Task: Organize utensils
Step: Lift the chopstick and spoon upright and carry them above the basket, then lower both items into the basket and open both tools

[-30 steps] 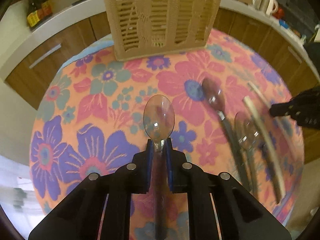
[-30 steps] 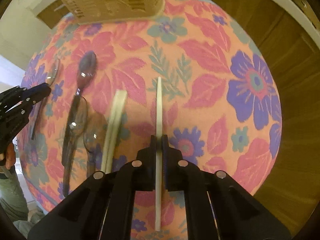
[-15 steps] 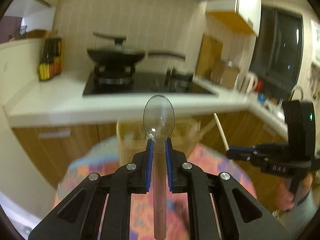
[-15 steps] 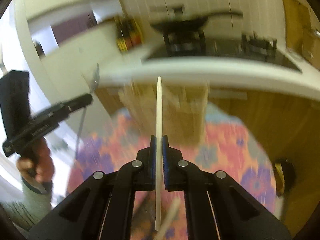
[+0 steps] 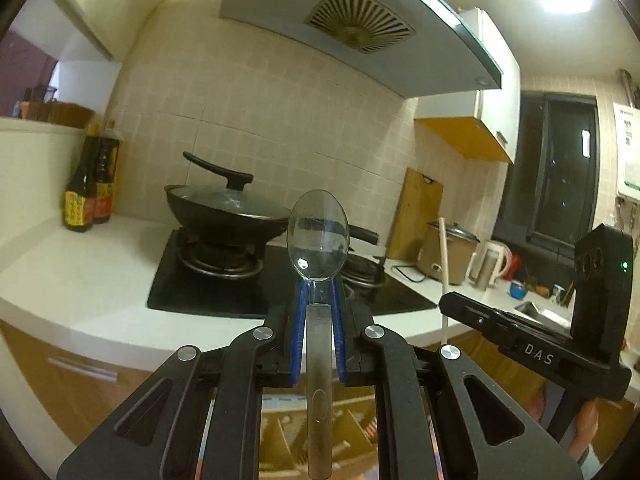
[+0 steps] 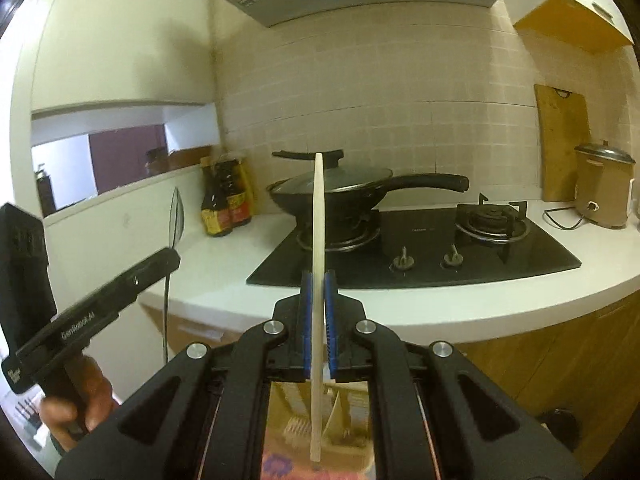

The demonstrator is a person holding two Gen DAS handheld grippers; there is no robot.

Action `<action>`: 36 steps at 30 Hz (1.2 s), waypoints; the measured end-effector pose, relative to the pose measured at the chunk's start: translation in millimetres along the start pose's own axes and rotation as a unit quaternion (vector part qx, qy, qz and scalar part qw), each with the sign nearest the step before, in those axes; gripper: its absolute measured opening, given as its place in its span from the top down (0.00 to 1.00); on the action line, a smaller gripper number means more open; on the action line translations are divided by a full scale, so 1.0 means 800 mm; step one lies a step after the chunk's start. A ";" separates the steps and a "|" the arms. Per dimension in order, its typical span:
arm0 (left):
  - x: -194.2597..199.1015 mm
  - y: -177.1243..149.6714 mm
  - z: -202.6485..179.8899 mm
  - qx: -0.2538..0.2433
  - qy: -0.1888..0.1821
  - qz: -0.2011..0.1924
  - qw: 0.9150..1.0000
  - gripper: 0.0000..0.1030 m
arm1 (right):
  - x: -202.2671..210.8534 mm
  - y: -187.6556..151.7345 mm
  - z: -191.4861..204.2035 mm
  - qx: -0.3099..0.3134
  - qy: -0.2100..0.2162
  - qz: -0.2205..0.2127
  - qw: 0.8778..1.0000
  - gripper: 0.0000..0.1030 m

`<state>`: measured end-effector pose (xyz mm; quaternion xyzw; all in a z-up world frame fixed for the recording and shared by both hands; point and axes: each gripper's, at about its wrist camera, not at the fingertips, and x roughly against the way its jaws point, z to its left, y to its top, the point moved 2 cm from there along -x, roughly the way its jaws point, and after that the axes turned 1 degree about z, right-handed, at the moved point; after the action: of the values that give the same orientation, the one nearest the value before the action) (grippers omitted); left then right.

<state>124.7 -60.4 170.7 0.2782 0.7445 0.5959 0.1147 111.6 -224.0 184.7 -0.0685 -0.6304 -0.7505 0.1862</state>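
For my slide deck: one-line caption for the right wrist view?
Right hand-held gripper clamps a pale chopstick upright before the stove.

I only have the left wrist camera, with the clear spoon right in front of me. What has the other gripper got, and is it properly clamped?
Observer: The right gripper is shut on a pale chopstick, pinched between its blue pads.
Operator: Where does the stick's lower end go?
Observer: It passes back between the gripper's arms, and the basket and flowered cloth show behind it.
Operator: How does my spoon look from that side?
Observer: The spoon appears edge-on there, standing upright out of the left gripper.
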 end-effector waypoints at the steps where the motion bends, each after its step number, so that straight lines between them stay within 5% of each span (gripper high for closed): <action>1: -0.007 -0.003 0.006 0.005 0.003 -0.002 1.000 0.90 | -0.005 -0.002 -0.003 -0.001 -0.006 -0.007 1.000 0.96; 7: -0.039 -0.024 0.044 0.028 0.013 -0.004 1.000 0.90 | -0.037 -0.026 -0.011 0.017 -0.063 -0.045 0.997 0.96; 22: -0.053 -0.072 0.064 0.009 0.030 0.011 0.999 0.88 | -0.041 -0.071 -0.028 0.006 -0.045 -0.017 0.999 0.93; 27: -0.039 -0.080 0.068 0.012 0.028 0.026 0.999 0.79 | -0.020 -0.079 -0.030 -0.004 -0.033 0.005 0.999 0.93; 29: -0.028 -0.081 0.068 0.017 0.022 0.036 0.999 0.50 | -0.009 -0.081 -0.032 -0.015 -0.027 0.017 0.999 0.83; 30: -0.022 -0.082 0.068 0.019 0.023 0.037 0.999 0.45 | -0.001 -0.084 -0.035 -0.024 -0.020 0.026 0.999 0.76; 32: -0.005 -0.082 0.067 0.021 0.022 0.042 0.999 0.42 | 0.015 -0.087 -0.039 -0.037 -0.018 0.032 0.999 0.58; 36: 0.025 -0.086 0.060 0.027 0.011 0.058 0.998 0.39 | 0.058 -0.104 -0.043 -0.054 -0.020 0.047 0.997 0.57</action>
<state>113.4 -18.9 95.7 0.3170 0.7441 0.5845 0.0642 43.1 -254.9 117.1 -0.1235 -0.5885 -0.7724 0.2044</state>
